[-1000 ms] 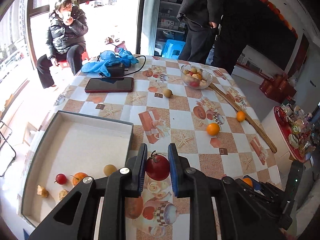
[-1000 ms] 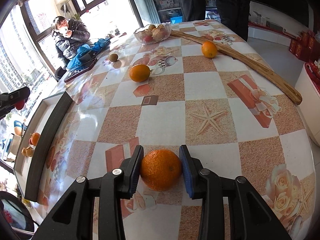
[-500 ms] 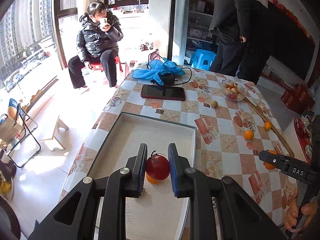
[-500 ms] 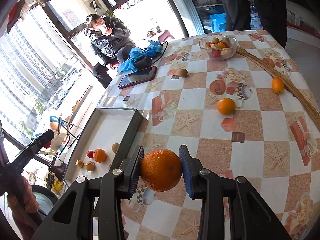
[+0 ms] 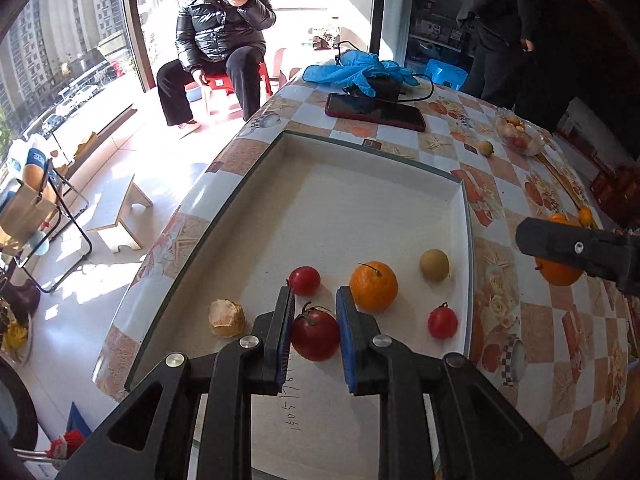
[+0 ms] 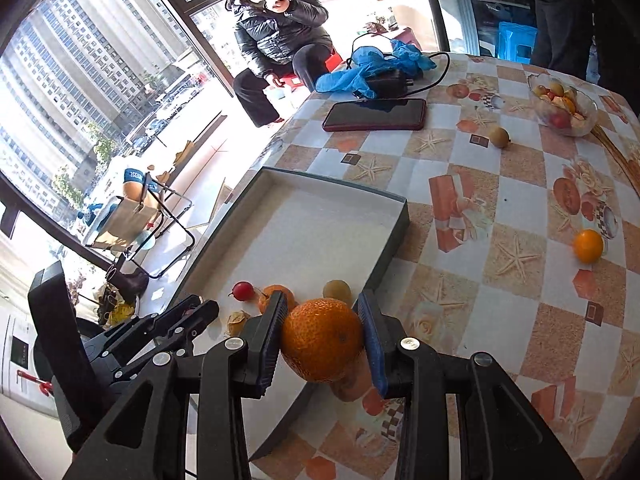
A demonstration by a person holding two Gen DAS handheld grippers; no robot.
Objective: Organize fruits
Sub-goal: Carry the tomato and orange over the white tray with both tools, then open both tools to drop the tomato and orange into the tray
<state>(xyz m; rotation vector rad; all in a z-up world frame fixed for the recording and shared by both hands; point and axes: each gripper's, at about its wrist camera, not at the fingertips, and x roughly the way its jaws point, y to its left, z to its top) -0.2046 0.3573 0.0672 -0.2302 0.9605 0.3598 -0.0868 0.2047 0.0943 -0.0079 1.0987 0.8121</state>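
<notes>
In the last second I carried both fruits off the checkered tabletop [image 6: 516,280]: my left tool [image 5: 315,322] gripped the dark red tomato [image 5: 315,334] over the shallow white tray [image 5: 360,208], seemingly near touchdown, while my right tool [image 6: 322,326] clamped the round orange [image 6: 322,338] above the tray's 3 o'clock rim.

Hard daylight is admitted through the windows [image 6: 100,92] behind the table [image 5: 532,320], and the floor [image 5: 132,168] beside it is blown out to white. Short, crisp shadows are cast inside the tray [image 5: 466,240]. Straight lines are bowed by fisheye distortion, and corners are vignetted black.
</notes>
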